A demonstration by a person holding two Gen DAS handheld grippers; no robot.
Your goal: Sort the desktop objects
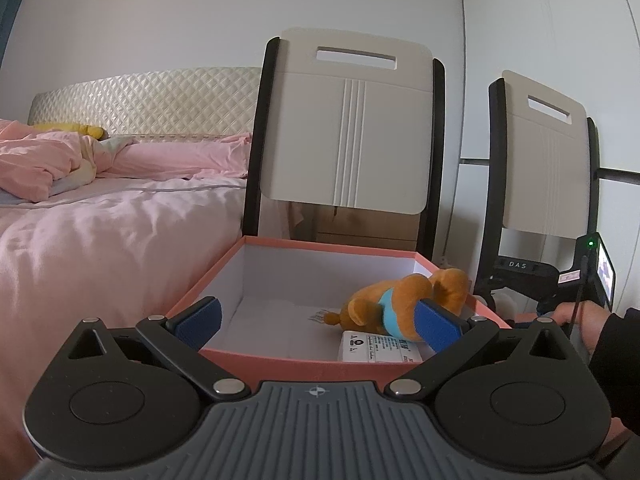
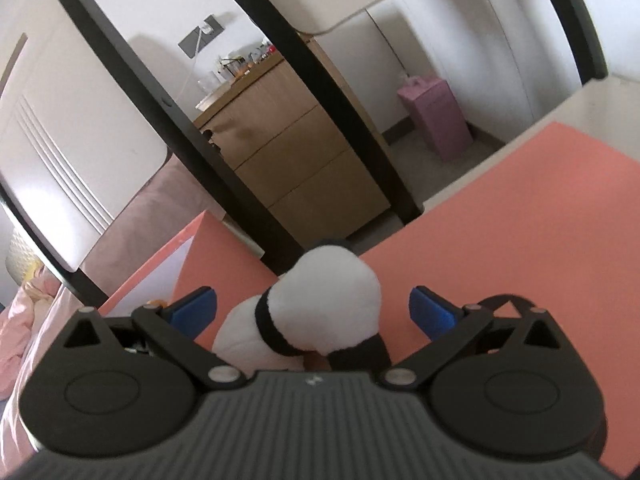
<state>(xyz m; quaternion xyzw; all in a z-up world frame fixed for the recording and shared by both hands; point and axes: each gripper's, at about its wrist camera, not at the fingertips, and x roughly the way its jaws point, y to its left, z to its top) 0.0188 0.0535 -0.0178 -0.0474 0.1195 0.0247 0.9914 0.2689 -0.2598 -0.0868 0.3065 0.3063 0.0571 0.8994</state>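
A salmon-pink open box point(image 1: 320, 366) with a white inside stands in front of my left gripper point(image 1: 320, 322), which is open and empty above its near wall. Inside lie an orange plush toy with a blue band point(image 1: 400, 300) and a small white labelled packet point(image 1: 378, 346). In the right wrist view my right gripper point(image 2: 312, 312) is open, and a white plush with black bands point(image 2: 320, 308) sits between its blue pads point(image 2: 430, 312) without touching them. It lies beside the pink box wall point(image 2: 224, 252) on the pink lid point(image 2: 500, 240).
Two cream folding chairs with black frames point(image 1: 344, 120) stand behind the box. A bed with pink bedding point(image 1: 100, 232) is at the left. A wooden drawer unit point(image 2: 304, 152) and a purple bag point(image 2: 436, 116) stand beyond the chairs.
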